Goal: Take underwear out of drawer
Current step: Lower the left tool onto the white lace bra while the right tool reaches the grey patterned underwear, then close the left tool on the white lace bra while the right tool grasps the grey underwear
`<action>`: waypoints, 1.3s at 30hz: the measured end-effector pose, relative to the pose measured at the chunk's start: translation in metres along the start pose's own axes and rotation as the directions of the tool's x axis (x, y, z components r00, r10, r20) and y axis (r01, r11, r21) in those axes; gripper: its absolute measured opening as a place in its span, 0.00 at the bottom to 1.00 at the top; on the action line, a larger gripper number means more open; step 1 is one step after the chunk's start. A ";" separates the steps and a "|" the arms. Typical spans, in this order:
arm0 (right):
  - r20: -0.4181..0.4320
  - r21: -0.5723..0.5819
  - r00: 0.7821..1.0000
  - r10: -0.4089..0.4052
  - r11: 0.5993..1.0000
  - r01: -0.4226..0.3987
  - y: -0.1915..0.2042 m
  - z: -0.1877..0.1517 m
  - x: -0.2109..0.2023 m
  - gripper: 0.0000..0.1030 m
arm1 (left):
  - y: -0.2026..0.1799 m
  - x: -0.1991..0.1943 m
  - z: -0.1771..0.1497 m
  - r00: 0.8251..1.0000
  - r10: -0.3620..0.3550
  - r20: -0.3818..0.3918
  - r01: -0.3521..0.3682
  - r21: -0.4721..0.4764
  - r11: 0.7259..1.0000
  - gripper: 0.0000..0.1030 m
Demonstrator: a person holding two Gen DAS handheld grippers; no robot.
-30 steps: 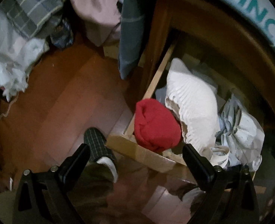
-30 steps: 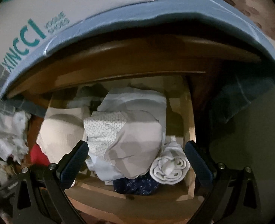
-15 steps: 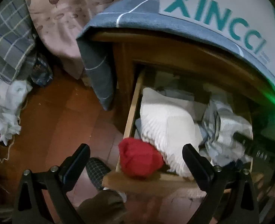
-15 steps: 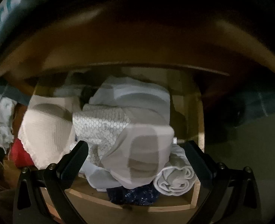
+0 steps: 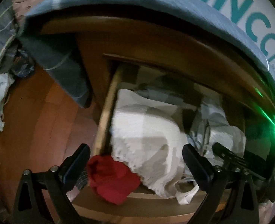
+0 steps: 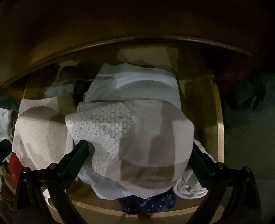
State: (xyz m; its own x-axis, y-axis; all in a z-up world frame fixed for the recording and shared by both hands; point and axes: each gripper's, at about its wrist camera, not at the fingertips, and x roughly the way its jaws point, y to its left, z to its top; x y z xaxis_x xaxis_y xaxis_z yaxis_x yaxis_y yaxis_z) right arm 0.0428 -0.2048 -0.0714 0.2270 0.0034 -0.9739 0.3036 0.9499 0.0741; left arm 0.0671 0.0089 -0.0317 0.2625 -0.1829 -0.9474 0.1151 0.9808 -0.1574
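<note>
The wooden drawer (image 5: pixel 107 110) stands open, stuffed with clothes. In the left wrist view my left gripper (image 5: pixel 136 160) is open over its front left part, its fingers either side of a white ribbed lace-edged garment (image 5: pixel 148 134) and a red garment (image 5: pixel 113 177) that hangs over the front edge. In the right wrist view my right gripper (image 6: pixel 137 155) is open, low over a pale beige underwear piece (image 6: pixel 156 149) with a hexagon-printed lining (image 6: pixel 100 123), its fingers at either side of it. The right gripper also shows at the right of the left wrist view (image 5: pixel 230 155).
A rolled white cloth (image 6: pixel 191 186) and a dark blue patterned garment (image 6: pixel 148 201) lie at the drawer's front right. A blue cloth (image 5: pixel 62 59) hangs off the cabinet top beside a white XINCCI box (image 5: pixel 249 15). Clothes are piled on the wooden floor (image 5: pixel 34 123) at left.
Both grippers have moved forward and down toward the drawer. The right gripper now straddles the beige underwear under the cabinet's shadow; the left is closer to the white and red garments.
</note>
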 end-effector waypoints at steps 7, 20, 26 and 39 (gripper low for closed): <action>-0.003 0.031 0.998 0.061 0.998 -0.061 -0.009 -0.002 -0.006 0.48 | 0.004 0.011 0.002 0.999 -0.018 -0.029 0.017 -0.027 0.999 0.99; 0.077 0.023 0.989 0.123 0.992 -0.125 -0.018 -0.015 -0.036 0.18 | -0.009 0.022 -0.003 0.996 -0.061 -0.065 0.059 -0.031 0.998 0.99; 0.094 0.025 0.986 0.140 0.989 -0.143 -0.022 -0.018 -0.039 0.17 | -0.010 0.035 -0.001 0.995 -0.050 -0.086 0.046 -0.051 0.998 0.99; 0.052 0.042 0.980 0.190 0.980 -0.192 -0.027 -0.014 -0.029 0.20 | -0.025 0.063 0.002 0.989 0.039 -0.144 -0.040 -0.006 0.999 0.95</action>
State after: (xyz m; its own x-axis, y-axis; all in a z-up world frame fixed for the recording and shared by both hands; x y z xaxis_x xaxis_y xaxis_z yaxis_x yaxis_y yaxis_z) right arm 0.0148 -0.2265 -0.0484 0.3284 0.1674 -0.9296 0.2929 0.9176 0.2687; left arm 0.0826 -0.0276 -0.0873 0.1260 -0.1332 -0.9830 0.0987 0.9877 -0.1211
